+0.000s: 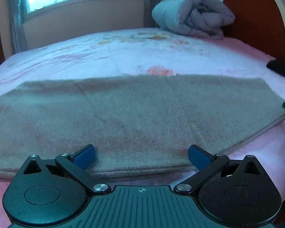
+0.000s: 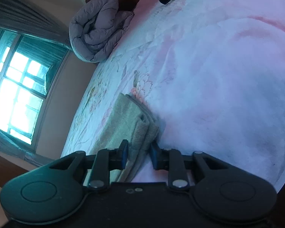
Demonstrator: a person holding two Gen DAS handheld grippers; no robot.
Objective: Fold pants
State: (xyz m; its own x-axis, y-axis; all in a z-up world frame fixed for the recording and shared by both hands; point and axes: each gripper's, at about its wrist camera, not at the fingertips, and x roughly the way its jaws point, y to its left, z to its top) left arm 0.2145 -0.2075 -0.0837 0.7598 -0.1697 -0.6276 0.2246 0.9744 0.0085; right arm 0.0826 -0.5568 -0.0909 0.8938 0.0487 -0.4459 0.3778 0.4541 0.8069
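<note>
Lying folded on the bed [image 1: 123, 53], pants [image 1: 134, 114] bear no readable label.

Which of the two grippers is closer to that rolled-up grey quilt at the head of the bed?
Hard to call. The left gripper hovers open over the near edge of the pants; the right gripper pinches their end. The quilt lies far from both.

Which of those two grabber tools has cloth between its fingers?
The right gripper: its blue fingers stand close together around the edge of the folded grey pants. The left gripper is spread wide, with nothing pinched.
</note>
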